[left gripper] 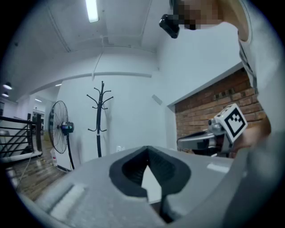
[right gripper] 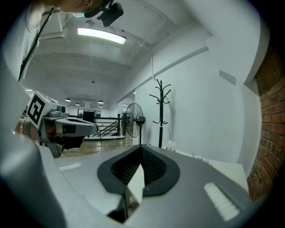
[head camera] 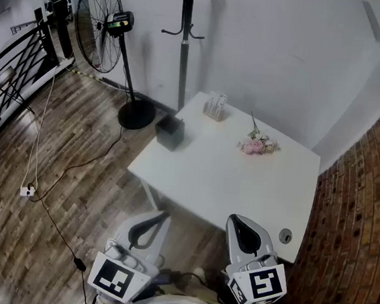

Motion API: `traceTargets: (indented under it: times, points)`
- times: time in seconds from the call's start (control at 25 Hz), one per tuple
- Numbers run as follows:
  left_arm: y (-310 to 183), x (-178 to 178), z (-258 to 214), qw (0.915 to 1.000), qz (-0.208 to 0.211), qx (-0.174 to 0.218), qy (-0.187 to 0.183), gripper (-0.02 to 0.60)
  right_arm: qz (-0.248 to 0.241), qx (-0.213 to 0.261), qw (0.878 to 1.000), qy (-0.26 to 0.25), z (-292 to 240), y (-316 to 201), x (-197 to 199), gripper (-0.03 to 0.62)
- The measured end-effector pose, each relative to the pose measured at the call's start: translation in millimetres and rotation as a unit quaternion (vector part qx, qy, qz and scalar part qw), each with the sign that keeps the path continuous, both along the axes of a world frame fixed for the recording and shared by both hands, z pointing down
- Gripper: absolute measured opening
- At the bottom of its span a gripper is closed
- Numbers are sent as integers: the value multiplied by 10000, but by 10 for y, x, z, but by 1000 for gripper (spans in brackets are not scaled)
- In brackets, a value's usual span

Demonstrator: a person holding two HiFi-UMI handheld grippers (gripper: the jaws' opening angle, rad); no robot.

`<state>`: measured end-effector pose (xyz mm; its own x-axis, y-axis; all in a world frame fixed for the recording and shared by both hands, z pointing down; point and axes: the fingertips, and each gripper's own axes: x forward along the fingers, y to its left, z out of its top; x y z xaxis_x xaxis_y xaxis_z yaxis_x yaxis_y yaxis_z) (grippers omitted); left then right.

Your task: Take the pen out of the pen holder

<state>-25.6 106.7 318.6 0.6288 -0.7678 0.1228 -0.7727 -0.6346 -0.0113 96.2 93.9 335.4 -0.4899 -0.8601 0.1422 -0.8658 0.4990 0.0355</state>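
The pen holder point(head camera: 214, 107) is located at the far edge of the white table point(head camera: 240, 187), close to the white wall. It is seen as a small pale container with thin upright items in it; a single pen cannot be made out at this size. In the right gripper view the pen holder point(right gripper: 171, 144) is seen as a small pale shape on the far part of the tabletop.

A black box point(head camera: 170, 131) is placed at the table's left corner, apart from the holder. A bunch of pink flowers point(head camera: 257, 145) is laid flat on the tabletop to the right of the holder. A round cable port point(head camera: 285, 236) is set near the table's near right corner.

The left gripper point(head camera: 163, 214) is held low, off the table's near edge and over the wooden floor point(head camera: 58, 188). Its jaws are closed tip to tip with nothing between them, as shown in the left gripper view point(left gripper: 148, 147). The right gripper point(head camera: 235, 219) is held at the table's near edge. Its jaws are likewise closed and empty point(right gripper: 141, 146). Both grippers are well apart from the holder.

A pedestal fan point(head camera: 103, 17) and a coat stand point(head camera: 184, 39) are positioned beyond the table. A brick wall point(head camera: 358, 219) is located on the right.
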Motion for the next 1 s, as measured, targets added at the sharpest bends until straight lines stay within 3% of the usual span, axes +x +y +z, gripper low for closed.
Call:
traceTargets:
  times: [0.52, 1.0]
  points:
    - [-11, 14, 2, 10000, 31, 10, -4, -6, -20, 3, 10000, 46, 8, 3, -11, 3]
    - [-26, 6, 11, 9999, 120, 8, -8, -6, 14, 107, 9997, -211, -64, 17, -55, 9]
